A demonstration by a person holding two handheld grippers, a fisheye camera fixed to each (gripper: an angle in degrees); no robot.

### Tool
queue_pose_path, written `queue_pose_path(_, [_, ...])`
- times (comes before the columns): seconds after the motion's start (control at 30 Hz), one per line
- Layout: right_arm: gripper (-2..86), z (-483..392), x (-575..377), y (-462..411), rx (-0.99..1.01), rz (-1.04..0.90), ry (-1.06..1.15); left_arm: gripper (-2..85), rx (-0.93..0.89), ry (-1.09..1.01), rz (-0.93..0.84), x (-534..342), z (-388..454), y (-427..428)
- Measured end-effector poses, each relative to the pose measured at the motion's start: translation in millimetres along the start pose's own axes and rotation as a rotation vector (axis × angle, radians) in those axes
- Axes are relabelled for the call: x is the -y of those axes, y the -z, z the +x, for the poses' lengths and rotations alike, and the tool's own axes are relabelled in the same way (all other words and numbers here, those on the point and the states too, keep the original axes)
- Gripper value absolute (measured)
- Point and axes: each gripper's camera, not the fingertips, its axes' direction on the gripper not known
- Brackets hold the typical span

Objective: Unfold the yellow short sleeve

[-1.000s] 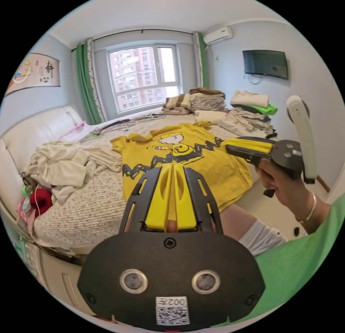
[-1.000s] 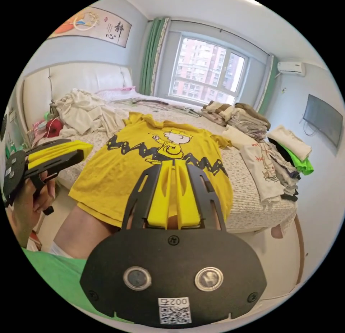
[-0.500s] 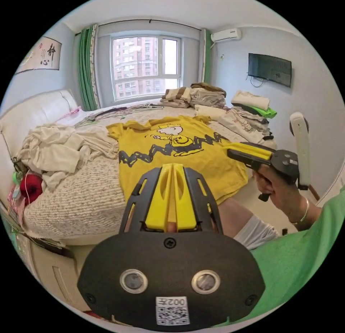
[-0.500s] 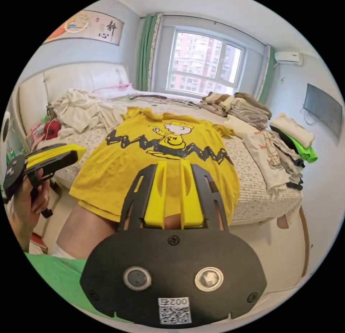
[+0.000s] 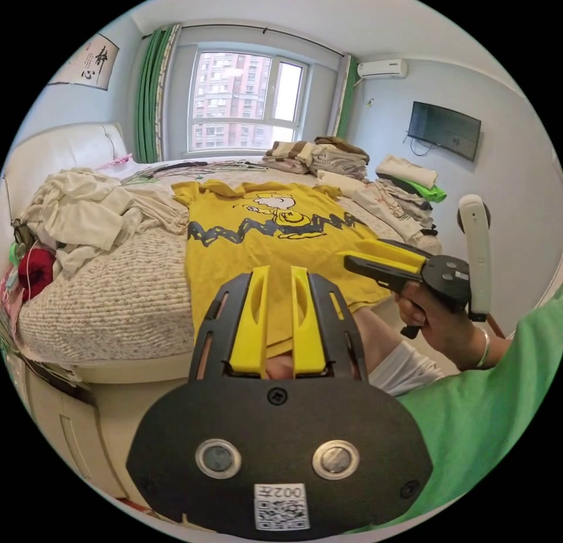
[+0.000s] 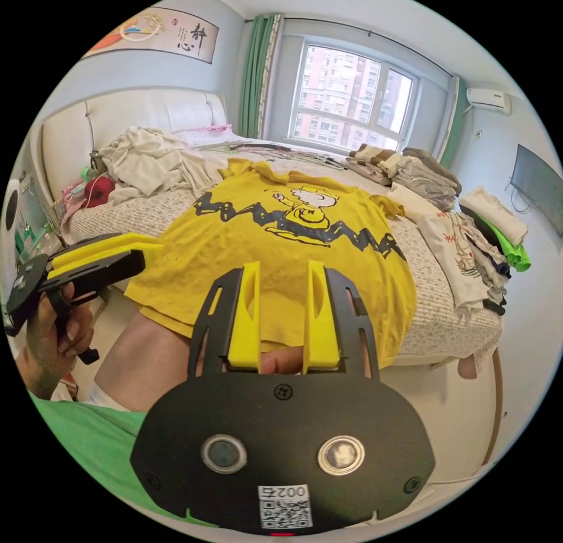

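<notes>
1. The yellow shirt (image 5: 275, 238) (image 6: 293, 238) is lying spread out flat, print side up, on the bed (image 5: 111, 308) (image 6: 446, 326), with its hem hanging over the near edge of the mattress.
2. Its collar is pointing toward the window (image 5: 243, 103) (image 6: 352, 112), and both short sleeves are lying out to the sides.
3. The left gripper (image 5: 275, 273) is hovering above the hem with its jaws parted by a narrow gap, gripping nothing; in the right gripper view (image 6: 138, 253) it is showing side-on, so the gap cannot be judged there.
4. The right gripper (image 6: 283, 270) is hanging over the hem as well, with its jaws spread wider and nothing between them; in the left gripper view (image 5: 352, 261) it is appearing from the side, near the shirt's edge, in the person's hand (image 5: 434, 326).
5. A heap of pale, crumpled clothes (image 5: 88, 209) (image 6: 155, 162) is lying on the bed beside the shirt, toward the headboard (image 6: 129, 118).
6. Stacks of folded clothes (image 5: 334, 156) (image 6: 410, 168) are sitting on the far side of the bed.
7. The person's bare knee (image 6: 146, 355) is showing just below the hem.
</notes>
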Motion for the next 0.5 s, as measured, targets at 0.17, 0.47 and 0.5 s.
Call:
queue_pose_path(0.17, [12.0,0.4,7.5,5.0,-0.017,0.045,0.004,2.9,-0.009,-0.084,0.004,-0.9,20.1,-1.4])
queue_pose_path(0.47, [-0.3,38.5,58.7,-28.7,0.055,0.009,-0.052,-0.8,-0.102,-0.276,0.014,-18.0,60.2,14.8])
queue_pose_path(0.5, [-0.4,42.2,57.2,-27.7,0.057,0.021,-0.092,-0.8,-0.097,-0.272,0.006,-19.8,59.6,16.6])
